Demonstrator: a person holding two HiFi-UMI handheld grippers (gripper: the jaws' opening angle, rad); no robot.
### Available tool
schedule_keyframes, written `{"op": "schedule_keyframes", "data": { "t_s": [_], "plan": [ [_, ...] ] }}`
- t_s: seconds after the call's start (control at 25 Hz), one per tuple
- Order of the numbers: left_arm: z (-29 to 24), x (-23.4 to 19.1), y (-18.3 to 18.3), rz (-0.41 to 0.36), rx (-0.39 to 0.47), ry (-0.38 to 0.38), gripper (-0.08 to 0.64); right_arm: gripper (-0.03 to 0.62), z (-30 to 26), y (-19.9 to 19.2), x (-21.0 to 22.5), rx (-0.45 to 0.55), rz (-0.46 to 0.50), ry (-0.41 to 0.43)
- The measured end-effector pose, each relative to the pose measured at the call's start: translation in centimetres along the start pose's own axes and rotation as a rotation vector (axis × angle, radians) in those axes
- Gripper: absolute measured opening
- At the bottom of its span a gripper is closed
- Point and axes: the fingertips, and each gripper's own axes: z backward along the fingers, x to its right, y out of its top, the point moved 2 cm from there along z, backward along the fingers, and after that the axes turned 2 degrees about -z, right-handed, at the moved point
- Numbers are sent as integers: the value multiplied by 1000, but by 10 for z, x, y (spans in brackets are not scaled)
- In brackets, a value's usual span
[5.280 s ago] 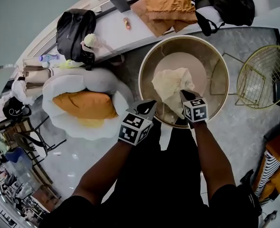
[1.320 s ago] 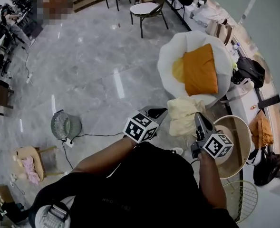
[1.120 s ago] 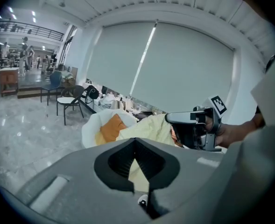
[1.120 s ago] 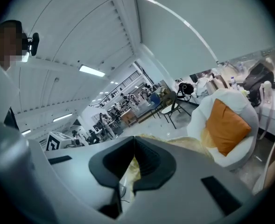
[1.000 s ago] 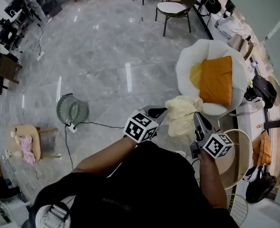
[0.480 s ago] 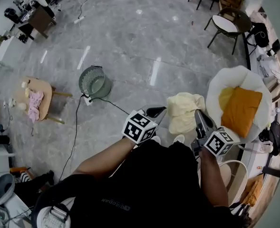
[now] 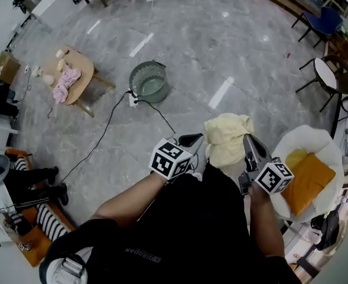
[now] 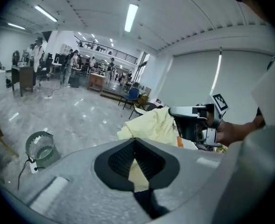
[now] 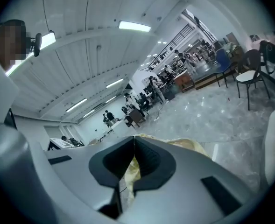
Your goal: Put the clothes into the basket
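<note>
While the left gripper (image 7: 194, 139) and right gripper (image 7: 248, 141) each clamp an edge of the pale yellow garment (image 7: 225, 136), held aloft well apart from the green wire basket (image 7: 148, 82), the carry seems in hand; next, the garment needs bringing above that basket and releasing.

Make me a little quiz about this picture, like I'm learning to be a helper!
1. Pick one: what do the left gripper and the right gripper hold in their jaws?
A) an orange cushion
B) a pale yellow cloth
C) a black cable
2. True or false: the green wire basket stands on the floor, apart from the pale yellow cloth.
3. Fill in: the pink cloth lies on a round wooden ____.

Key: 1 B; 2 true; 3 table.
</note>
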Motion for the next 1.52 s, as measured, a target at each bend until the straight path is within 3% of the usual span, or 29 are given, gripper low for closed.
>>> {"op": "schedule_keyframes", "data": {
  "t_s": [0.64,1.04,1.32,1.52],
  "plan": [
    [-42,-106,79,165,93,268,0,21,-158,62,23,-259,127,284],
    [-42,-141,87,227,79,423,0,21,-223,63,60,-373,206,342],
    [-19,-166,90,267,107,523,0,21,-257,60,58,-414,186,379],
    [1,-186,71,304,108,567,0,21,-287,43,39,-462,205,414]
  ]
}}
